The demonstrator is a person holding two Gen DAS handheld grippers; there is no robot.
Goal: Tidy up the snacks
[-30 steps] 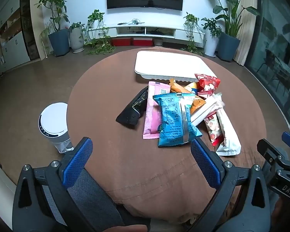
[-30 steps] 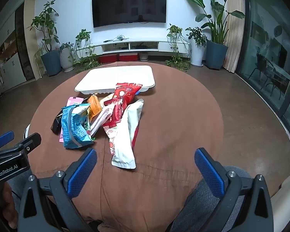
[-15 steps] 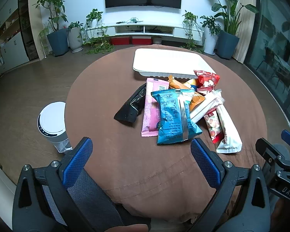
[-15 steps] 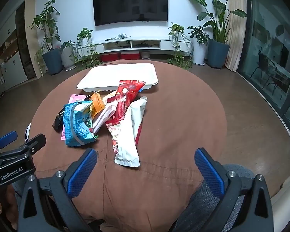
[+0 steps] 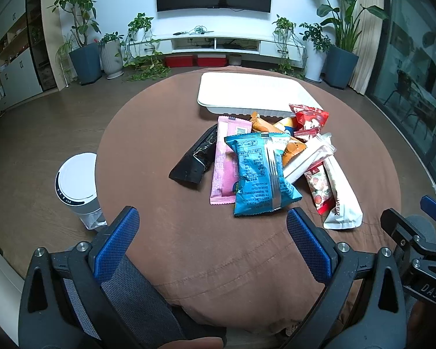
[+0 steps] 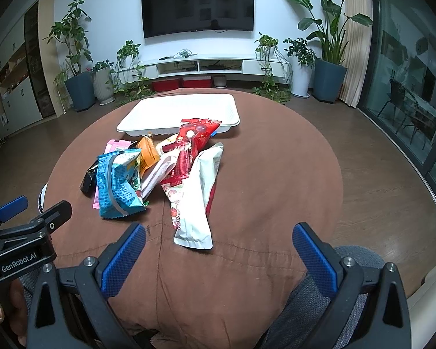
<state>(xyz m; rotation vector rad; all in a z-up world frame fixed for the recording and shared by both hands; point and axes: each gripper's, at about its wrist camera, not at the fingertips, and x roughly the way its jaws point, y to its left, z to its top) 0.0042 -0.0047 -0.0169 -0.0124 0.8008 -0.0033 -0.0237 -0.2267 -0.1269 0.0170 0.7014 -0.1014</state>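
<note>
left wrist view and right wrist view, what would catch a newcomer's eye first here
The heap of bright snack packets in the middle of the round brown table stands out first, with the blue packet lying on top nearest the left claw. Just behind the heap sits an empty white tray. Both the left claw and the right claw are open, short of the snacks.

Setting: home living room.
Wall: a flat television (image 6: 197, 4) hangs on white plaster, top centre of the frame.
Below it: a low white media console (image 6: 209, 65) with red boxes (image 6: 183, 83) beneath.
Greenery: potted plants (image 6: 72, 58) along the far wall at left and right, one tall broad-leaved plant (image 6: 325, 23) at upper right.
Left edge: built-in cabinets (image 5: 11, 67) with shelves.
Right edge: glazed sliding doors (image 6: 407, 67) beside a curtain.
Floor: wood-look boards (image 6: 363, 145).
Centre: round table (image 6: 276, 174) under a brown cloth.
</note>
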